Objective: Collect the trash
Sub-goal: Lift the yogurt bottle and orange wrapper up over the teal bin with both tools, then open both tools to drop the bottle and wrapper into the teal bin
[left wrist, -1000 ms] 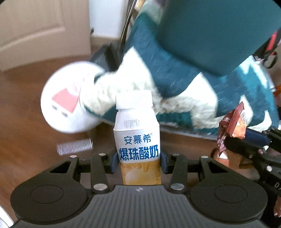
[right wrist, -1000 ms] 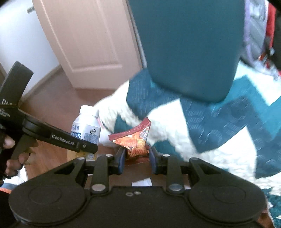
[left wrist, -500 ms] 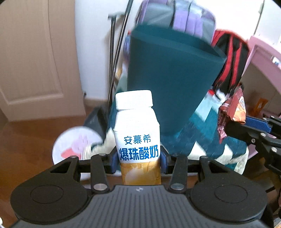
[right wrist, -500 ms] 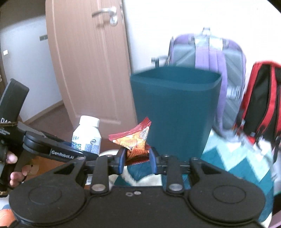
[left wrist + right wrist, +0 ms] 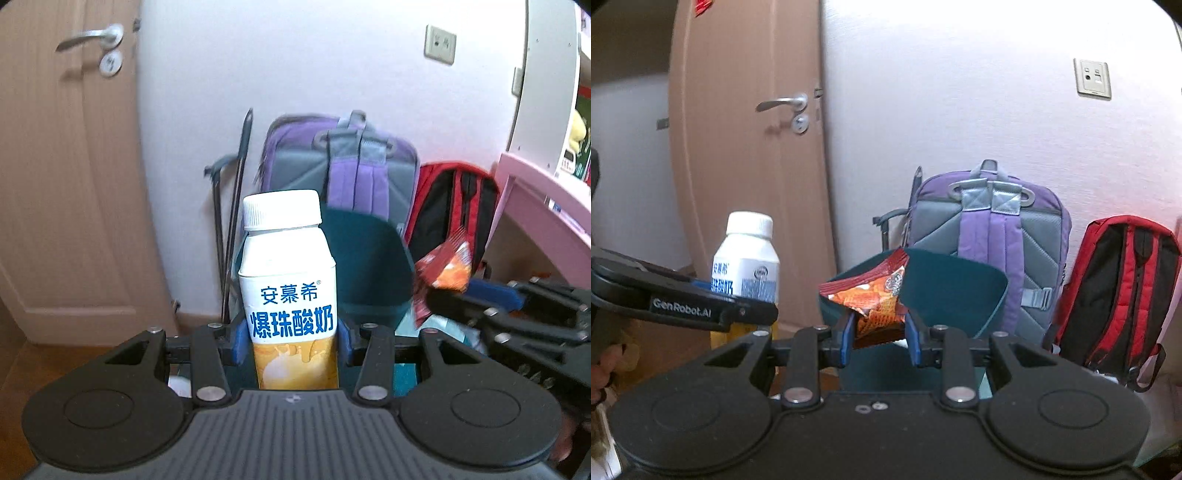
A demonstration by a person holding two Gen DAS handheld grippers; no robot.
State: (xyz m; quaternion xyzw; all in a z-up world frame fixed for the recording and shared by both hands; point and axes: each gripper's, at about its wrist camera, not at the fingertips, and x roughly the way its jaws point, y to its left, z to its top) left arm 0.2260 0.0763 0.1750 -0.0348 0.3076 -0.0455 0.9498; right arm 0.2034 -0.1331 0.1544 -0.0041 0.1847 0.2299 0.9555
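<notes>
Both tongs have risen since the earlier frames: a second ago the cameras looked down at the floor and the teal-and-white rug with the bin looming overhead, and now the bin's open mouth sits below the held items, with the wall and bags behind. Going left to right in the left wrist view, a tan door (image 5: 70,177) with a metal handle fills the left edge, then the left tongs (image 5: 291,339) pinch a yogurt bottle (image 5: 288,295) by its lower body, upright, white cap on top and blue print facing the camera. Directly behind the bottle stands the teal bin (image 5: 369,266), its rim tilted toward the lens, and behind that lean a purple backpack (image 5: 343,162) and a red backpack (image 5: 454,206) against the white wall. Farther right, the right tongs (image 5: 476,291) come in from the side, and a pink shelf (image 5: 546,210) closes the frame. In the right wrist view the right tongs (image 5: 879,338) clamp a crumpled red and orange snack wrapper (image 5: 875,295) between the blue pads, just in front of the bin's (image 5: 953,288) near rim, while the bottle (image 5: 748,258) shows at the left, beside the door (image 5: 746,166).
</notes>
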